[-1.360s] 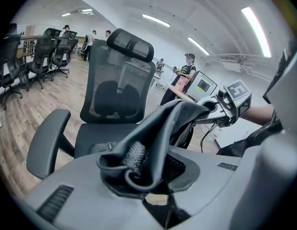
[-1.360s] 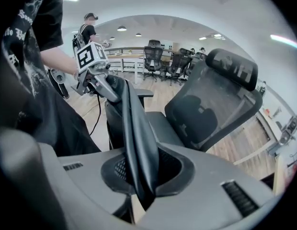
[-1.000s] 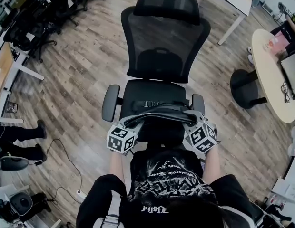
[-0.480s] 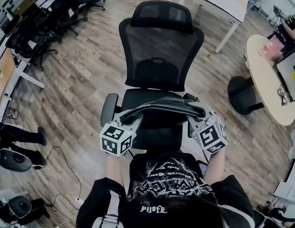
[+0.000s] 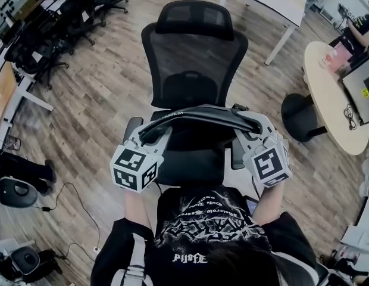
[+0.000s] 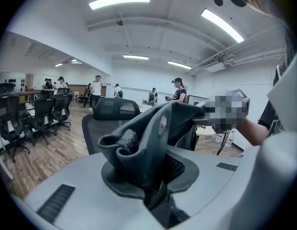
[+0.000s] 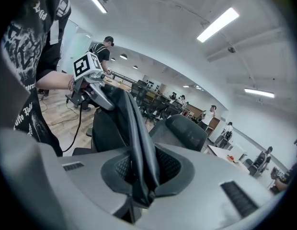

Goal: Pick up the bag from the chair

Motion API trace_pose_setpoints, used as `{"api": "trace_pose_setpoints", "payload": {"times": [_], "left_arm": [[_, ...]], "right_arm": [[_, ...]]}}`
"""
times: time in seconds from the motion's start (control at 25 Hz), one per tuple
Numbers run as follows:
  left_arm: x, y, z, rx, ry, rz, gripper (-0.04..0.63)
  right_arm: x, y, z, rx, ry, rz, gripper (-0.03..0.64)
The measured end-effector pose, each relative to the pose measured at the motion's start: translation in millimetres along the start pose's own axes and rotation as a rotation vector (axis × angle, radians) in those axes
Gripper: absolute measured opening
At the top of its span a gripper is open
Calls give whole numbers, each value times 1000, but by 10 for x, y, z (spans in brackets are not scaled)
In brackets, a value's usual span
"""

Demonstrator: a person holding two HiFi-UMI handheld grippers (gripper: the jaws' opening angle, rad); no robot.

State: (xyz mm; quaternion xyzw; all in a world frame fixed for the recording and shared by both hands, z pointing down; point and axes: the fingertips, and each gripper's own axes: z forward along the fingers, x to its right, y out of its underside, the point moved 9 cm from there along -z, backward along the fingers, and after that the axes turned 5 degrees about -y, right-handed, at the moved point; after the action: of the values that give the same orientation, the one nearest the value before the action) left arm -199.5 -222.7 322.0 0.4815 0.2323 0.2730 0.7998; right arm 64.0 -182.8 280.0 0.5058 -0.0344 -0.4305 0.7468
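Item: bag (image 5: 196, 119), black, soft, long. Place: we record it above the seat of the chair (image 5: 193, 58), in front of the chair's backrest (image 5: 190, 70), slung nearly level between two holds. Holds: left gripper (image 5: 152, 137) clenched on a bunched fold at the end on our left of the chair; right gripper (image 5: 250, 127) clenched on a thin flat edge at the other end. Hazards, as we judge them: the right hold has little fabric in it, so the bag's weight could drag that edge out and drop that end onto the seat. Spreading the grippers would tug both folds loose. Raising one side faster would tip the load toward the lower hold. Both grippers sit just beside the armrests (image 5: 131, 126), so a sideways swing could knock them. We cannot tell whether any strap hangs below to snag.
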Motion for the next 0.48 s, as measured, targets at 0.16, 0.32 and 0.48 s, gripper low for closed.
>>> {"api": "trace_pose_setpoints", "payload": {"times": [0.16,0.32,0.48], "left_arm": [[32,-10,39,4,4,-1,66],[16,-12,54,-8,-13,-2,66],[-19,-39,82,-14,-27,20,64]], "right_arm": [[48,53,2,10,6,12,52],[53,63,53,3,-5,7,46],[76,87,121,3,-14,-6,43]]}}
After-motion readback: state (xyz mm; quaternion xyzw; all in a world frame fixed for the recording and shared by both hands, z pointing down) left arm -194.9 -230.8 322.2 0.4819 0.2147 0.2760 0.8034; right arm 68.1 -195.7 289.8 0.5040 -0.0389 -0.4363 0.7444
